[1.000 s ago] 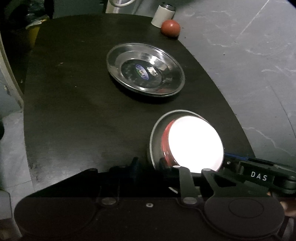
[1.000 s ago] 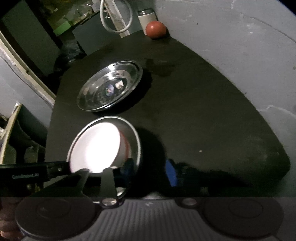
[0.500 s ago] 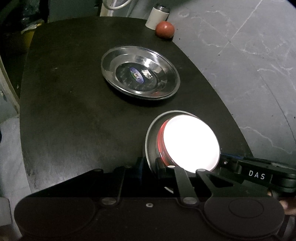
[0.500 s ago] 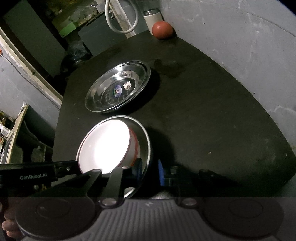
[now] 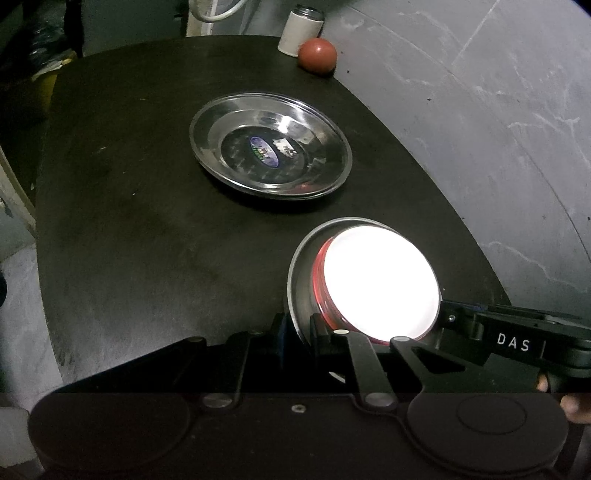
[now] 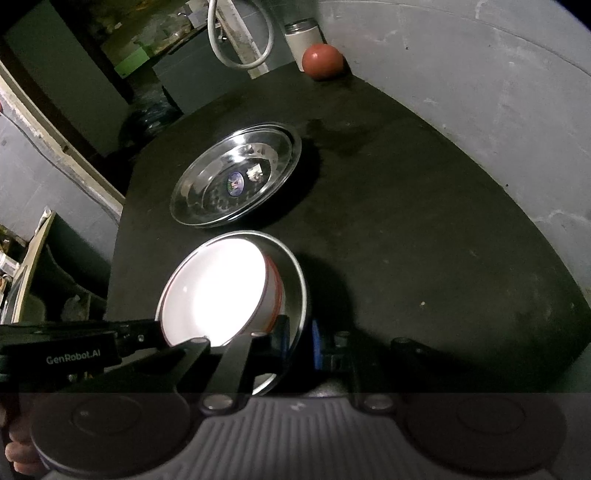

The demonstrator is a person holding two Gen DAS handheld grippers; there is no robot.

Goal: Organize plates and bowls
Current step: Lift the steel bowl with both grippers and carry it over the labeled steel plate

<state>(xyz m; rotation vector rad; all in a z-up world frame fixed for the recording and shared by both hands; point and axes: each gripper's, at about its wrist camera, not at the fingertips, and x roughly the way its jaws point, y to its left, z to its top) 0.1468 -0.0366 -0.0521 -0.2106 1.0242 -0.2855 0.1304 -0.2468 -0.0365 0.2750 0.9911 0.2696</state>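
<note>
A steel bowl point(image 5: 301, 266) with a white, red-rimmed bowl point(image 5: 380, 284) nested inside it sits near the front of the black table point(image 5: 147, 240). My left gripper point(image 5: 300, 326) is shut on the steel bowl's near-left rim. In the right wrist view the steel bowl point(image 6: 291, 280) has its opposite rim pinched by my right gripper point(image 6: 299, 338), also shut, and the white bowl point(image 6: 214, 291) glares brightly. Further back a shallow steel plate point(image 5: 325, 147) lies flat, with a sticker in its centre. Whether the bowls rest on the table is unclear.
A red ball point(image 5: 317, 55) and a white canister point(image 5: 300, 29) stand at the table's far edge by the grey wall point(image 5: 498, 129). A hose loop point(image 6: 236, 37) and dark clutter lie beyond the far left edge. Bare tabletop spreads left of the bowls.
Both grippers' jaws have narrowed onto the steel bowl's rim; the right one started clearly wider. The bowls and plate have kept their places.
</note>
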